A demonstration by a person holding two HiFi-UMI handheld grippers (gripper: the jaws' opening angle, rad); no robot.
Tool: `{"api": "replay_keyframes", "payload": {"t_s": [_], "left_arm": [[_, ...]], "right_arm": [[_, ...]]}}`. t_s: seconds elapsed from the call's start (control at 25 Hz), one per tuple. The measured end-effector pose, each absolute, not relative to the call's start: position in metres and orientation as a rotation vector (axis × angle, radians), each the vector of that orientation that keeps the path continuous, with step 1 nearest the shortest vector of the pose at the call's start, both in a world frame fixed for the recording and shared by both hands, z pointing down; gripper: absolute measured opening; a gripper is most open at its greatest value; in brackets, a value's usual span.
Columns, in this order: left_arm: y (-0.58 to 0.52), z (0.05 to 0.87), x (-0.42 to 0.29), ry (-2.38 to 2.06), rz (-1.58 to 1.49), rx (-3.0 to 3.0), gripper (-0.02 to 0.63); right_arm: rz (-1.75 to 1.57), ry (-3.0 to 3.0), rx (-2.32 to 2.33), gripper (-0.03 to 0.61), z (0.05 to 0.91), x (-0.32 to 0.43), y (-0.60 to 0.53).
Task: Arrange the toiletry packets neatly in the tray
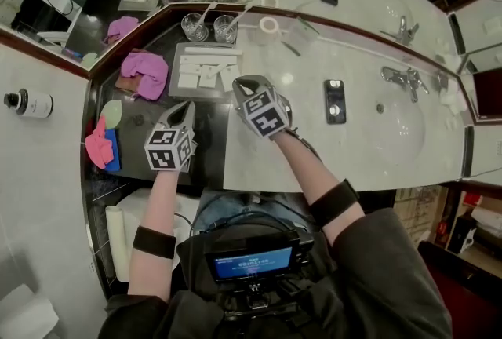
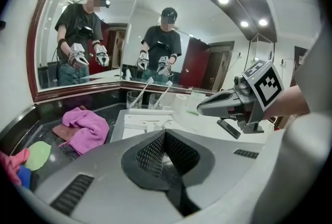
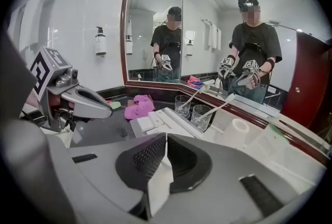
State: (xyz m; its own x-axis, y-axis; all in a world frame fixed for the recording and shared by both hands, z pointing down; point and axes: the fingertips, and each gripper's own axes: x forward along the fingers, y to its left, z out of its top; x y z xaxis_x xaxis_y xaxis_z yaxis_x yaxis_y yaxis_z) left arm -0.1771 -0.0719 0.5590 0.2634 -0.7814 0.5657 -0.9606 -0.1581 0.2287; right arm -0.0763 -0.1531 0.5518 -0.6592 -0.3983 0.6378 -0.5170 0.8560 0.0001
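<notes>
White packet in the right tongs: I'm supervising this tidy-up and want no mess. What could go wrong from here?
1. The right tongs pinch the thin white packet, which may slip out before it reaches the tray.
2. The tray already holds loose packets, and setting another down could knock them askew.
3. Two glasses with toothbrushes stand just behind the tray and might be tipped by a long reach.

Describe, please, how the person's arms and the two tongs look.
The left tongs and right tongs are grey, beak-shaped shells with black textured pads; each carries a white cube of black square markers. Black bands circle both forearms; the sleeves are dark grey.
</notes>
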Motion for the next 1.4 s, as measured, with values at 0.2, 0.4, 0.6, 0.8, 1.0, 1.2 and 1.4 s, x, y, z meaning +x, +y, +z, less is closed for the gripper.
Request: {"api": "replay_keyframes", "payload": {"t_s": [0.2,0.4,0.6,0.8,1.0,1.2,1.4], "left_arm": [[-0.046,0.544,-0.169,-1.627,0.403,1.962,0.0],[-0.02,0.524,-0.162,-1.704,0.356,1.938,0.0],[0.009,0.511,-0.153,-1.764,0.325,1.91,0.0],[0.032,0.505,-0.142,-1.789,0.308,1.892,0.0],[0.041,0.504,-0.128,-1.786,0.314,1.896,0.0],[0.039,0.498,-0.119,-1.779,0.329,1.916,0.0],[0.035,0.494,-0.116,-1.768,0.344,1.933,0.0]], "right_arm": [[0.253,-2.412,0.694,0.005,0.526,-0.04,-0.14],[0.248,-2.433,0.726,0.005,0.509,-0.003,-0.128],[0.309,-2.457,0.777,0.005,0.512,0.039,-0.119],[0.345,-2.446,0.811,0.005,0.515,0.074,-0.105],[0.37,-2.449,0.861,0.005,0.511,0.099,-0.1],[0.353,-2.456,0.896,0.005,0.508,0.117,-0.099],[0.379,-2.442,0.914,0.005,0.514,0.127,-0.097]]}}
